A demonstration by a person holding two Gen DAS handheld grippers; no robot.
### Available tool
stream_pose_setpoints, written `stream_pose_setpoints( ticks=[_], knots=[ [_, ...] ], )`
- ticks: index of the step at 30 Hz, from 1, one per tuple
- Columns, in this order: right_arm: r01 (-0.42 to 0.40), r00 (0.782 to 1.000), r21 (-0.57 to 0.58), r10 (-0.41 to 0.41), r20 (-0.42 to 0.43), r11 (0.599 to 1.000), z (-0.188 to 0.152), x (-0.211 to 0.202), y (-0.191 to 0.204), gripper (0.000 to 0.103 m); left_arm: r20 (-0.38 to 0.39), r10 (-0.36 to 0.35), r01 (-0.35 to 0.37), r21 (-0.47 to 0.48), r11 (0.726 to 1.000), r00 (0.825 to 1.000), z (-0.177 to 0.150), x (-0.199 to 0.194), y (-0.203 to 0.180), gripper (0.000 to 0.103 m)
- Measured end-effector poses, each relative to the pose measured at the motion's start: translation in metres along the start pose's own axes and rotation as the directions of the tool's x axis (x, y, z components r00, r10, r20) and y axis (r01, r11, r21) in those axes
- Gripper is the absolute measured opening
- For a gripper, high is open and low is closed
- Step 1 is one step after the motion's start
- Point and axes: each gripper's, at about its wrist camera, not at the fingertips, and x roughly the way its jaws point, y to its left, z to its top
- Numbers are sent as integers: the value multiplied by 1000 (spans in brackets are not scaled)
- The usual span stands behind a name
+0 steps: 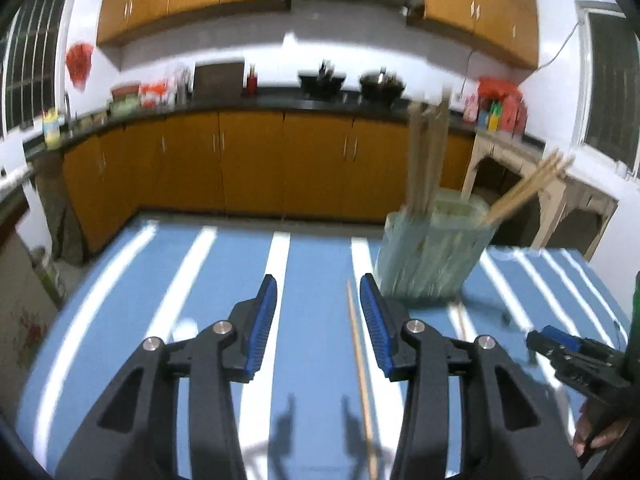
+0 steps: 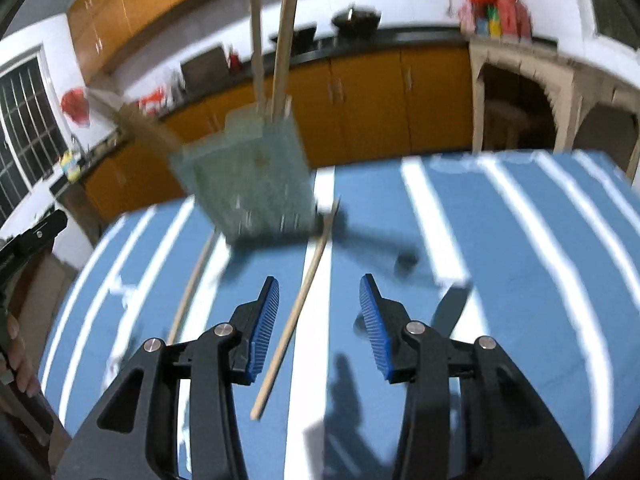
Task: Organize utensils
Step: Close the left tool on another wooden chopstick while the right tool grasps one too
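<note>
Both grippers, left point(image 1: 318, 294) and right point(image 2: 319, 294), are hanging spread, empty. Loose chopsticks point(image 2: 294, 312) are lying on the striped table point(image 2: 520, 260) near the holder point(image 2: 248, 176). Risk: a thin stick rolling away, or the holder tipping if bumped.

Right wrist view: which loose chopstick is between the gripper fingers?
The straighter chopstick, running from the holder's base down between the open right gripper fingers. The other chopstick lies outside, left of it.
</note>
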Motion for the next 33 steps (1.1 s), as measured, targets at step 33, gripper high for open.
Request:
stream_pose_setpoints(
  ticks=[33],
  knots=[
    [188, 981, 65, -183, -70, 980, -21, 25, -66, 7, -296, 5, 31, 119, 992, 955, -85, 80, -49, 16]
  ],
)
